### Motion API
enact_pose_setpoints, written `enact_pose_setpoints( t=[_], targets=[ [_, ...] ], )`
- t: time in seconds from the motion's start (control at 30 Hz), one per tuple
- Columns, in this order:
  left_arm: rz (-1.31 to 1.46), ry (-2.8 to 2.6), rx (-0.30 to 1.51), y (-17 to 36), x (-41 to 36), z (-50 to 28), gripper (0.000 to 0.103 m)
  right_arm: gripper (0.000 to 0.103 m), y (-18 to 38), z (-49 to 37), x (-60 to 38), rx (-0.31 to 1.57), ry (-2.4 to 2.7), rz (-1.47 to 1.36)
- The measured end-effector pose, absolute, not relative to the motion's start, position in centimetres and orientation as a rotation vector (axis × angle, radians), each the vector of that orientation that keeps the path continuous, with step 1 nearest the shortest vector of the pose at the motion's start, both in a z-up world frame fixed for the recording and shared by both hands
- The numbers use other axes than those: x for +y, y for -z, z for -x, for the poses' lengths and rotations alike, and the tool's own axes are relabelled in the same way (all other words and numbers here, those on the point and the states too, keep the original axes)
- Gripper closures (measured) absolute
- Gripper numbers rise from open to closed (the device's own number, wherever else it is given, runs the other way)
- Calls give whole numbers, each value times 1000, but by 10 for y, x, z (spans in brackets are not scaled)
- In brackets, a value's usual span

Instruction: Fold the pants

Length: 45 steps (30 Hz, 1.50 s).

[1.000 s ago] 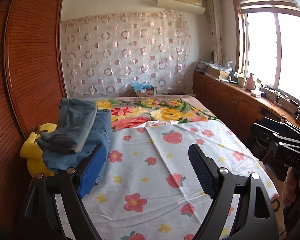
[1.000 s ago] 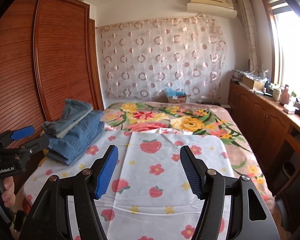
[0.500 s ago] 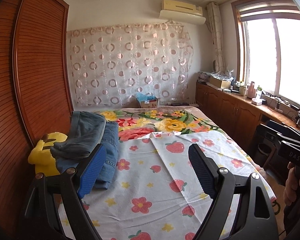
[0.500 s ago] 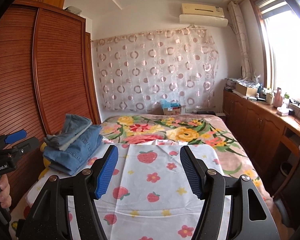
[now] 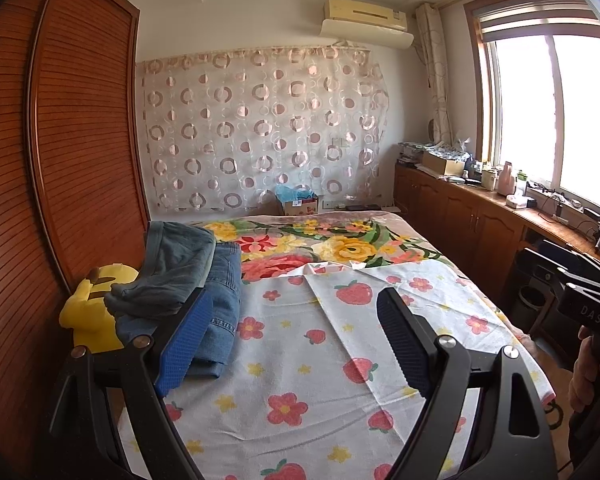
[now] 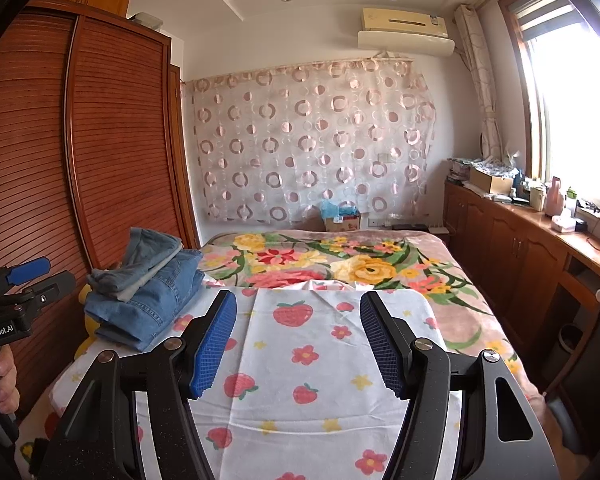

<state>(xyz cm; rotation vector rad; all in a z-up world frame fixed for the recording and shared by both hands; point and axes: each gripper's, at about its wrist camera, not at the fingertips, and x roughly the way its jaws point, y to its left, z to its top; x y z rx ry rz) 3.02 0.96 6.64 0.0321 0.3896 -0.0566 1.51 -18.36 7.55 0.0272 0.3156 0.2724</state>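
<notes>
We hold the left gripper (image 5: 292,340) and right gripper (image 6: 298,340) above the strawberry sheet (image 6: 320,360), jaws apart, empty. Folded jeans (image 6: 148,296) sit stacked at the bed's left edge.

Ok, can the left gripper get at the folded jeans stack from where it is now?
Probably yes. The left gripper is open with nothing between its pads, and the folded jeans stack lies just beyond its left finger at the bed's edge, on a yellow plush toy. Nothing blocks the way; the strawberry sheet between is bare.

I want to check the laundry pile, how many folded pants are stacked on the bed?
2: grey-blue jeans on top, darker blue jeans beneath, at the bed's left edge beside the wardrobe. More could be hidden underneath.
</notes>
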Motion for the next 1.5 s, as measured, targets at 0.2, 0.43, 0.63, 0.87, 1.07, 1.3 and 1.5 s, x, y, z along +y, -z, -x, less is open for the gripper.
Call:
enact_pose_setpoints(
  t=[0.2,0.43,0.63,0.87,1.07,1.3,1.5],
  targets=[
    [-32,56,390,-67,10,-30,18,37,-75,-14,-185,316,-269,-26],
    [-32,56,391,-67,10,-31,18,37,-73,-13,-185,320,-271,-25],
    [-32,57,393,-68,10,-31,18,37,-74,-13,-186,318,-272,-23],
    [-32,56,391,-68,9,-31,18,37,-74,-14,-188,315,-278,-22],
    [-33,57,392,-69,9,-31,18,37,-73,-14,-188,316,-279,-23],
    [-32,56,391,-69,9,-31,18,37,-73,-14,-188,315,-279,-24],
    [-32,57,392,-70,8,-31,18,37,-72,-14,-189,316,-279,-26]
  ],
)
